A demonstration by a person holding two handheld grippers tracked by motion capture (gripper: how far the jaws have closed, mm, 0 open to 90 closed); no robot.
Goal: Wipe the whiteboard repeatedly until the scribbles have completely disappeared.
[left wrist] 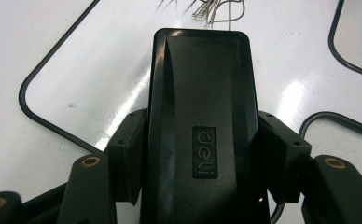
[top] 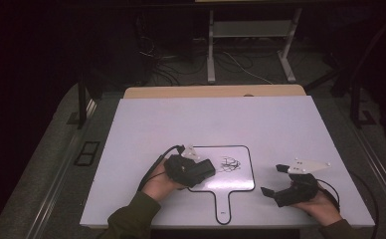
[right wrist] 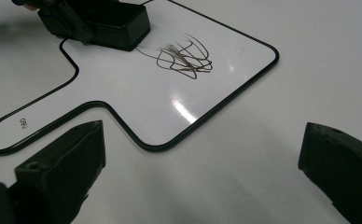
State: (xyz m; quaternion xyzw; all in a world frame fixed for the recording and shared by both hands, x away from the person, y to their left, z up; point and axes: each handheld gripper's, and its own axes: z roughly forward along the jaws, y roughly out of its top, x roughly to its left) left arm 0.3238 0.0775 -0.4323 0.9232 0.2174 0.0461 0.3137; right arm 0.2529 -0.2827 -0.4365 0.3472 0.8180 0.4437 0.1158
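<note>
Gripping a black whiteboard eraser (left wrist: 200,130) between its jaws, the left tool (top: 201,170) rests it on the paddle-shaped whiteboard (top: 241,181) just beside the scribble (top: 229,164), which a sideways wipe should clear, while the right tool (top: 273,180) idles wide open and empty on the tabletop (top: 280,129).

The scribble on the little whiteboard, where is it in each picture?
High view: the scribble is mid-board, just right of the eraser.
Left gripper view: at the top edge, beyond the eraser's tip.
Right gripper view: upper middle, right of the eraser.
Shared landmark: the whiteboard's black border.
</note>
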